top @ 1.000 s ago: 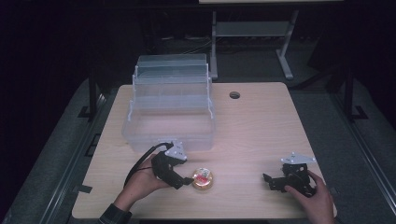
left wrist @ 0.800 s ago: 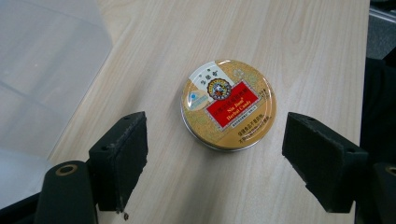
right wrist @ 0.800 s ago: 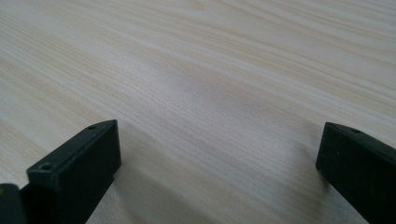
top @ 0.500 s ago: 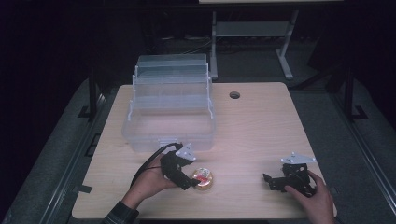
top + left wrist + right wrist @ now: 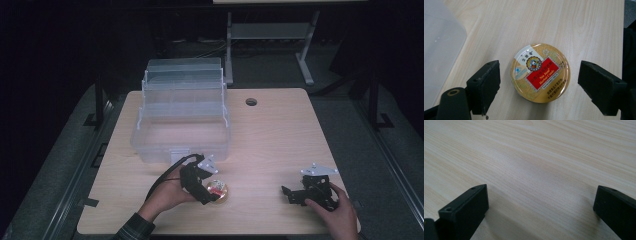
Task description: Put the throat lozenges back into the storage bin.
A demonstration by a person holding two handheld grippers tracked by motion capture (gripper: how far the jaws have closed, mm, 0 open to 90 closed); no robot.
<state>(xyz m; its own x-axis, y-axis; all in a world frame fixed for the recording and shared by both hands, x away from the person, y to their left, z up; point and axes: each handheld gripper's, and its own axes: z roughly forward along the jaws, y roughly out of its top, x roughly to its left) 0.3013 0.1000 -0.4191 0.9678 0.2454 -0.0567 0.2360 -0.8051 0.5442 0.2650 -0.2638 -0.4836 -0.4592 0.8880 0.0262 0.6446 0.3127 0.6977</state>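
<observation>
A round gold candy tin (image 5: pixel 540 72) with a red label lies flat on the wooden table (image 5: pixel 280 145), seen also as the tin (image 5: pixel 218 190) near the front edge. My left gripper (image 5: pixel 539 87) is open and straddles the tin, one jaw on each side with a gap to both. From above, the left gripper (image 5: pixel 209 192) is tipped down over the tin. My right gripper (image 5: pixel 289 194) rests low at the front right, and the right gripper (image 5: pixel 540 212) stands open with only bare wood between its jaws.
A clear plastic storage box (image 5: pixel 182 117) with its lid raised stands at the back left, just behind the left hand. A small round cable hole (image 5: pixel 251 102) sits at the back of the table. A metal stand (image 5: pixel 270 35) is on the floor beyond.
My left gripper has moved slightly right and down over the tin, so its jaws now flank it. The right gripper has stayed put.
</observation>
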